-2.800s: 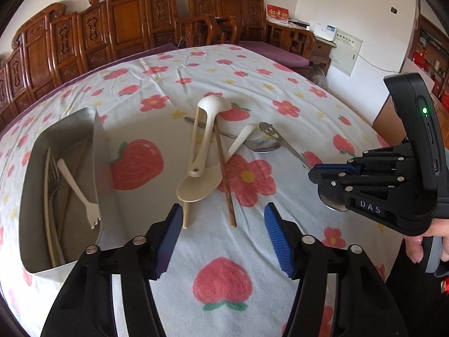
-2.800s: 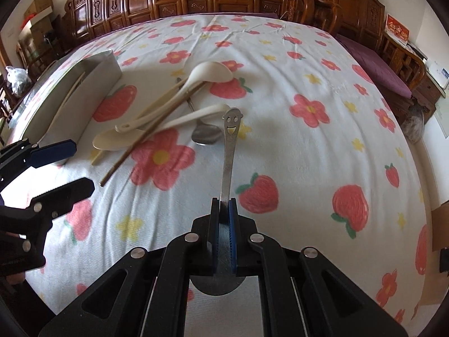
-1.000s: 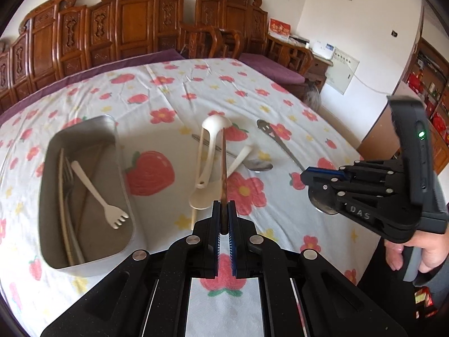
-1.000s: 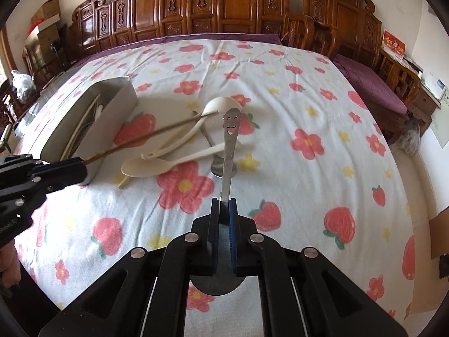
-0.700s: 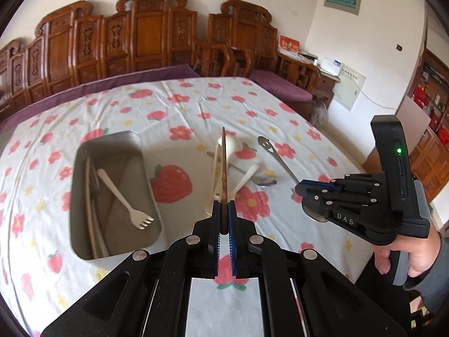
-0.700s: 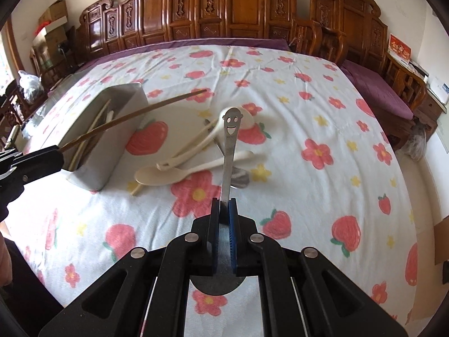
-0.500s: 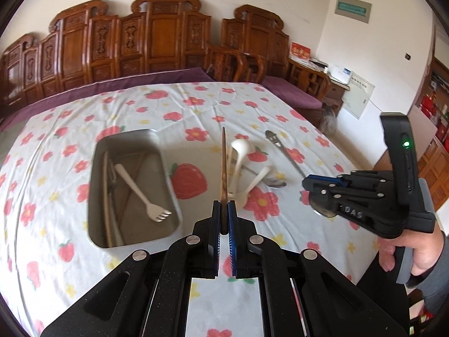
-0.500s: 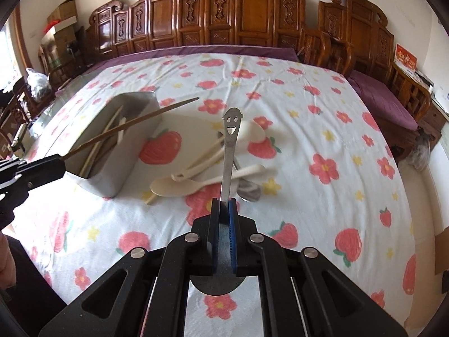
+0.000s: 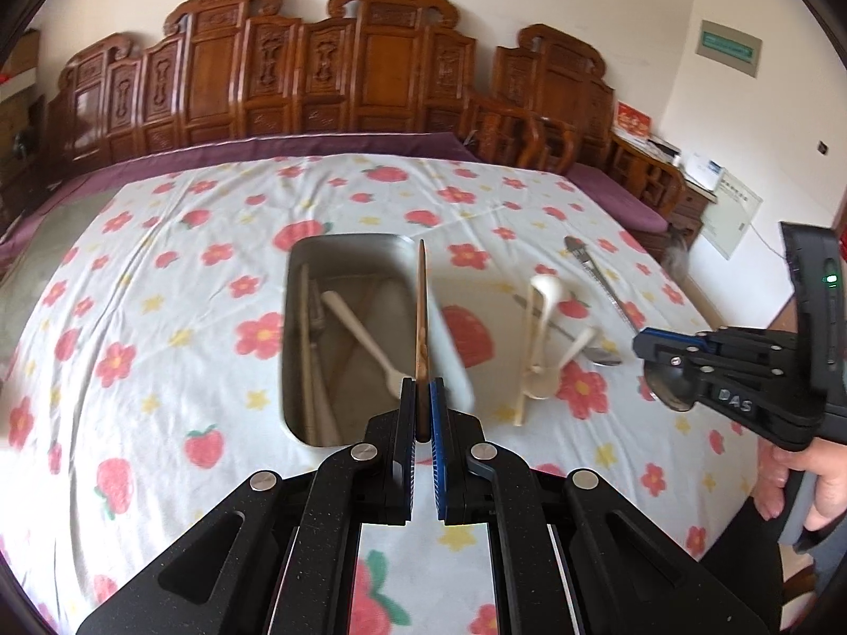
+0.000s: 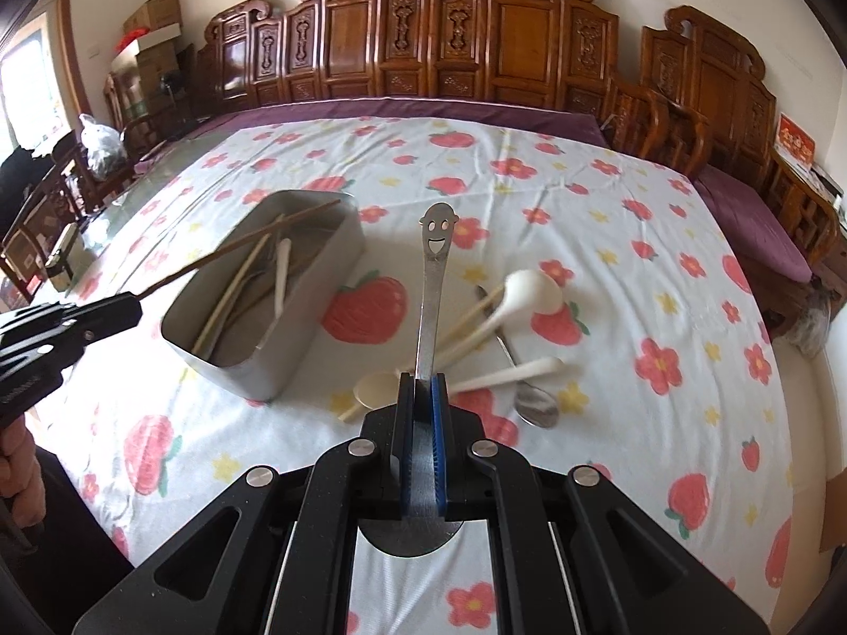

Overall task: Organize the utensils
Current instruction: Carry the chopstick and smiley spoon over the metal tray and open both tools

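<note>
My left gripper (image 9: 422,397) is shut on a brown wooden chopstick (image 9: 421,317) that points forward, in the air above the right side of the metal tray (image 9: 349,237). In the tray lie a cream fork (image 9: 360,333), a metal fork and pale chopsticks. My right gripper (image 10: 422,386) is shut on a metal spoon with a smiley-face handle (image 10: 435,264), held up over the tablecloth. The right wrist view shows the left gripper (image 10: 132,309) with the chopstick (image 10: 238,248) slanting over the tray (image 10: 296,338). From the left wrist the right gripper (image 9: 648,352) is at the right edge.
A heap lies right of the tray: a cream ladle (image 10: 529,291), a cream spoon (image 10: 508,373), a metal spoon (image 10: 537,405) and a pale chopstick. The flowered tablecloth (image 10: 635,264) covers the table. Carved wooden chairs (image 10: 476,42) line the far side. A hand (image 9: 810,476) grips the right handle.
Both grippers have risen and swung left. The chopstick, lifted from the heap, now hangs over the tray. The smiley spoon stays clamped in the right gripper.
</note>
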Tool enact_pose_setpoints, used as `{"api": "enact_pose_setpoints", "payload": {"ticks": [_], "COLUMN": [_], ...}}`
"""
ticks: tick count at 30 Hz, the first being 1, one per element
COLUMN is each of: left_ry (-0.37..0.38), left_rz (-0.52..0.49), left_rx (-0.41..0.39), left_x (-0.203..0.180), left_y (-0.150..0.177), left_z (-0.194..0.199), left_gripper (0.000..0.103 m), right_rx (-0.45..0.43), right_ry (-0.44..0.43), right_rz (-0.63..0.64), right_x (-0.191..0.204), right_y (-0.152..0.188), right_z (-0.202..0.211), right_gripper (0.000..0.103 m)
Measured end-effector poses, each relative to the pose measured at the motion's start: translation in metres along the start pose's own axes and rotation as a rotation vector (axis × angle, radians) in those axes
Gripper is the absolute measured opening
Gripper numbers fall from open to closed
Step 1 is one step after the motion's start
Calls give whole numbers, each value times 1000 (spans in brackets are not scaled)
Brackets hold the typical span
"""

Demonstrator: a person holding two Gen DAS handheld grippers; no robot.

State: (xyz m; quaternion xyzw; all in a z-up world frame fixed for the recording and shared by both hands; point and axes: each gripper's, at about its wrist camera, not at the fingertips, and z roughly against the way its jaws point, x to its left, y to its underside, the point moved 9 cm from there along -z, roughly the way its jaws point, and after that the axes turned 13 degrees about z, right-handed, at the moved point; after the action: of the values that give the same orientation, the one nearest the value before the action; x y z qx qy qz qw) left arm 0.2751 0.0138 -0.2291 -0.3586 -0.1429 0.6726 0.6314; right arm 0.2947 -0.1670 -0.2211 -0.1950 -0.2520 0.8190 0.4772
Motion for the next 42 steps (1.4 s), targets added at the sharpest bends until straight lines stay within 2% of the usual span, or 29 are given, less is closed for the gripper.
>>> {"api": "enact_pose_setpoints", "payload": {"ticks": [12,17,28,34,37,39,42], "left_ry": [-96,-109,-91,-74,-68,-65,-69], "left_rz": [31,29,49,28,28,32,24], "left_rx": [14,24,47,37,13,-2,-27], "left_x": [37,40,39,32,34,36,40], "left_y": [-5,-6,-11,-15,-22,-26,-33], "left_z": [-23,-34,-49,-43,-35,-30,-23], "left_gripper": [4,4,4,5,9,19,20], "right_rx": [-32,-31,-4,2,3,4,4], "right_ry": [-41,-58,-78,-82,-86,-89,-95], "right_rz": [72,101,107,107,105,108,116], "right_x": [39,56,71,74,77,80,86], "right_y": [-47,-60,-65,-67,-70,-72,-75], "right_z": [-4,-12,-36,-43,-46,-48,-51], "right_gripper": [7,7,7,7,7,7,7]}}
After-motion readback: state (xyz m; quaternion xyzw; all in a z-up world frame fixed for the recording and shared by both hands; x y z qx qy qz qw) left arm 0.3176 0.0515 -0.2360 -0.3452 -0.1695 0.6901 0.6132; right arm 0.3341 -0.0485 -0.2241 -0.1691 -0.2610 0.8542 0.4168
